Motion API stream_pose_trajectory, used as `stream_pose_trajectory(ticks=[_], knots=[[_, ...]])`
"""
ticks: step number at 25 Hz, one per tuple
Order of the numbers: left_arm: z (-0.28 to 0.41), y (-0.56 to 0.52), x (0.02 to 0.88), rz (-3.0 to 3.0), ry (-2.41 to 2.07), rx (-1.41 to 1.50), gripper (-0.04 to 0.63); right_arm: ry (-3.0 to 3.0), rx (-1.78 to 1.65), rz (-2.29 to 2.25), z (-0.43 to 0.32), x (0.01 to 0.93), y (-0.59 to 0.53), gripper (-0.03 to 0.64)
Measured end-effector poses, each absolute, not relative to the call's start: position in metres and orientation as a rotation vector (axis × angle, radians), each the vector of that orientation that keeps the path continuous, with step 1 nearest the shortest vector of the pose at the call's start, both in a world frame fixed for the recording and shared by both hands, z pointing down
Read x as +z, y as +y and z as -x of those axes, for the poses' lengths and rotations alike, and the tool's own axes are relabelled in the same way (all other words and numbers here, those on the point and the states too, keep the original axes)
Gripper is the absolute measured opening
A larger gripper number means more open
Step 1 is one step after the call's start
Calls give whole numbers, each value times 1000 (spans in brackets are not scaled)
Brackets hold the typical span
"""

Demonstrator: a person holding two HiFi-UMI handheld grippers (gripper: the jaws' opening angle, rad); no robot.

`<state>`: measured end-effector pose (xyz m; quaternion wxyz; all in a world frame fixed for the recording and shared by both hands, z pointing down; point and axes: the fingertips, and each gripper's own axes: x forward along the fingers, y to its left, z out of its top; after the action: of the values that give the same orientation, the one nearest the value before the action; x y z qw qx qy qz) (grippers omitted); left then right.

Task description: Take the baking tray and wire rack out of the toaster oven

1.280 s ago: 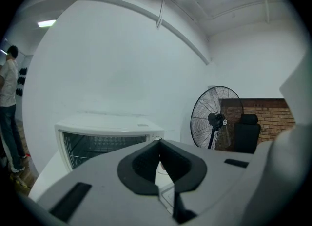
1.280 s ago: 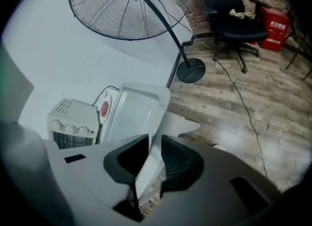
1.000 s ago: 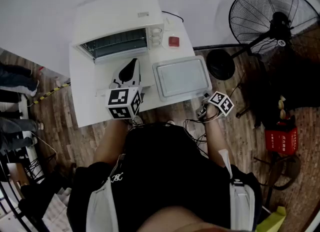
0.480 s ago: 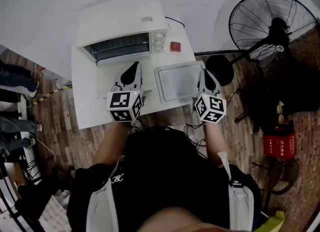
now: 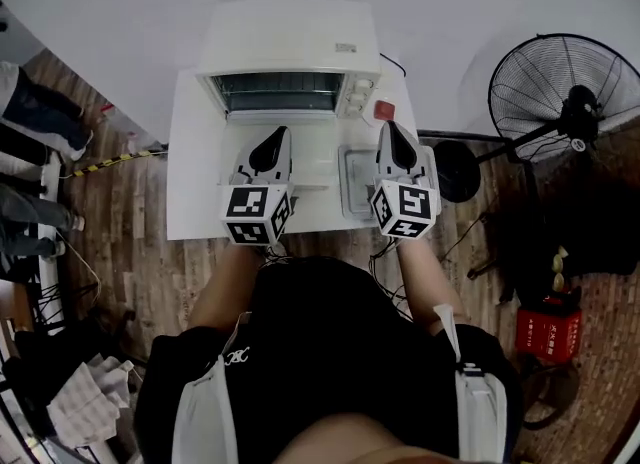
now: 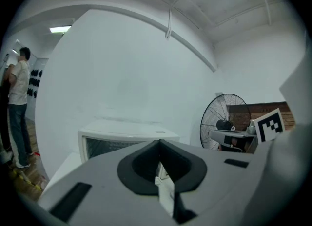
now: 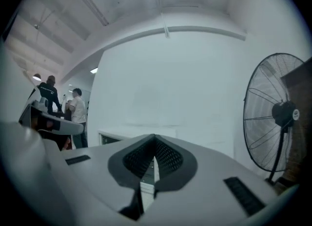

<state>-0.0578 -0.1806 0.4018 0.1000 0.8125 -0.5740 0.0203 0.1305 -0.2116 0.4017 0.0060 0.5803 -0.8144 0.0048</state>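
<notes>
1. Head view, looking steeply down: a white table (image 5: pixel 190 202) stands on a brown wood-plank floor (image 5: pixel 130 282) against a plain white wall (image 5: pixel 150 2).
   - The white toaster oven (image 5: pixel 290 52) sits at the table's far edge with its dark front toward the person. Ribbed lines show inside it, but I cannot tell whether they are the wire rack.
   - The grey baking tray (image 5: pixel 353 192) lies on the table outside the oven, just right of its front and partly under the right gripper (image 5: pixel 390 135).
   - The left gripper (image 5: pixel 277 140) hangs in front of the oven. Both grippers point toward it.
   - A small red object (image 5: pixel 384 110) sits by the oven's right side.
   - On the floor to the right stand a black pedestal fan (image 5: pixel 565 102) and, nearer the person, a red box (image 5: pixel 548 332).
   - Bystanders' legs (image 5: pixel 30 112) show at the left edge.

2. Left gripper view: the jaws are pressed together with nothing between them. Beyond them are the oven's white top and dark front, the fan to the right, and the bare wall. One person (image 6: pixel 17 103) stands far left under a ceiling light (image 6: pixel 59 28).

3. Right gripper view: these jaws are also together and empty. Behind them a white wall rises to a curved ceiling. The fan fills the right side, and two people (image 7: pixel 63 103) stand at the left.
</notes>
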Motion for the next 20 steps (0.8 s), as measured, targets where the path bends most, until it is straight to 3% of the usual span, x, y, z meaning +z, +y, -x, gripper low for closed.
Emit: stream_pose_trajectory(ticks=[11, 20], knots=[[153, -176, 399, -2270, -1879, 32, 14, -2722, 24, -1519, 6, 409, -229, 0], [198, -184, 402, -2238, -1909, 24, 14, -2744, 95, -1534, 54, 419, -252, 0]])
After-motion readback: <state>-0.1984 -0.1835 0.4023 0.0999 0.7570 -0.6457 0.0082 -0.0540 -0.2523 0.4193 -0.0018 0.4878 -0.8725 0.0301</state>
